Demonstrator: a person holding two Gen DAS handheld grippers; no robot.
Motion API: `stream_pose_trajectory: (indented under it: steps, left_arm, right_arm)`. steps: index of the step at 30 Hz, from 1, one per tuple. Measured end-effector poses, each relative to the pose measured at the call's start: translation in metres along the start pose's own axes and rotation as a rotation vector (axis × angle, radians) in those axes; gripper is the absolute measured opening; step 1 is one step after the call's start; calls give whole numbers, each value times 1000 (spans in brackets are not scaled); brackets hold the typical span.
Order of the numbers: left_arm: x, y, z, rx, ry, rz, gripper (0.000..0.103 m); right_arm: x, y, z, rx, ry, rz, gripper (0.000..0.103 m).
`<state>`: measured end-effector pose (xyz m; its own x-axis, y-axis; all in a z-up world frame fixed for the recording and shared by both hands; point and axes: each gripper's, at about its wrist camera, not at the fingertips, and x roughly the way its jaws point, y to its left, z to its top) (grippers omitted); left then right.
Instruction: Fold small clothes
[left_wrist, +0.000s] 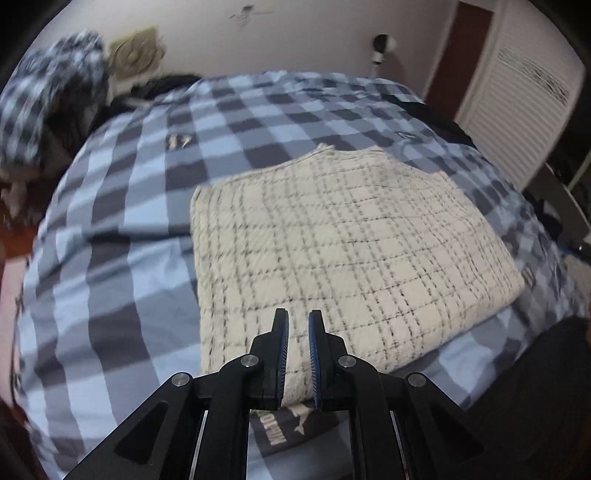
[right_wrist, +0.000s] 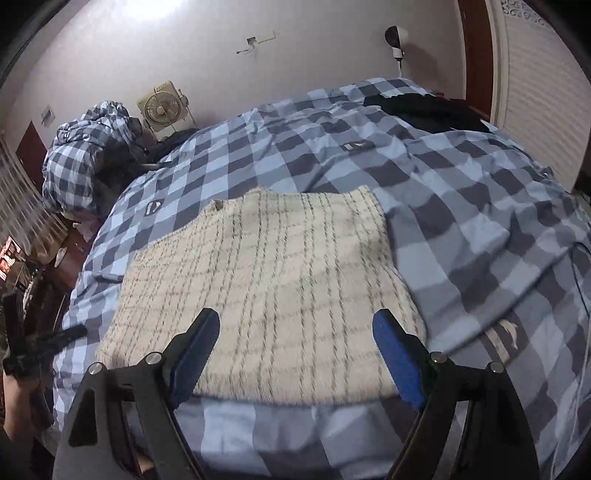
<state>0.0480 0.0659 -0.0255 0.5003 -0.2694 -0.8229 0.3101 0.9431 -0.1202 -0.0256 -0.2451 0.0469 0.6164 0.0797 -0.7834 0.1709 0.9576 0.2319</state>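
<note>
A cream knit garment (left_wrist: 332, 243) with a thin dark grid pattern lies folded into a flat rectangle on the blue checked bedspread (left_wrist: 122, 229). My left gripper (left_wrist: 297, 317) hovers over the garment's near corner, its jaws almost closed with a narrow gap and nothing between them. In the right wrist view the same garment (right_wrist: 266, 280) lies flat ahead. My right gripper (right_wrist: 295, 321) is wide open and empty above the garment's near edge. The left gripper (right_wrist: 55, 338) shows at the far left of that view.
The bedspread (right_wrist: 461, 206) is rumpled on the right, with dark clothing (right_wrist: 424, 105) at its far corner. A bundled checked duvet (right_wrist: 85, 155) and a small fan (right_wrist: 162, 107) sit at the far left. A louvred door (left_wrist: 517, 110) stands on the right.
</note>
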Motion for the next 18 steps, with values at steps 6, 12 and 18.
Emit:
stream_pose_trajectory:
  steps: [6,12,18]
  left_arm:
    - [-4,2,-1,12,-48,-131,103]
    - [10,-7,-3,5,3,-173,103]
    - [30,-21,-8,-65,106,-288,103]
  right_arm:
    - [-11,0,-12,24,-24,31,83]
    - [5,-3,-11,92,-3,19,83]
    - [43,3,-12,106,133,-64,83]
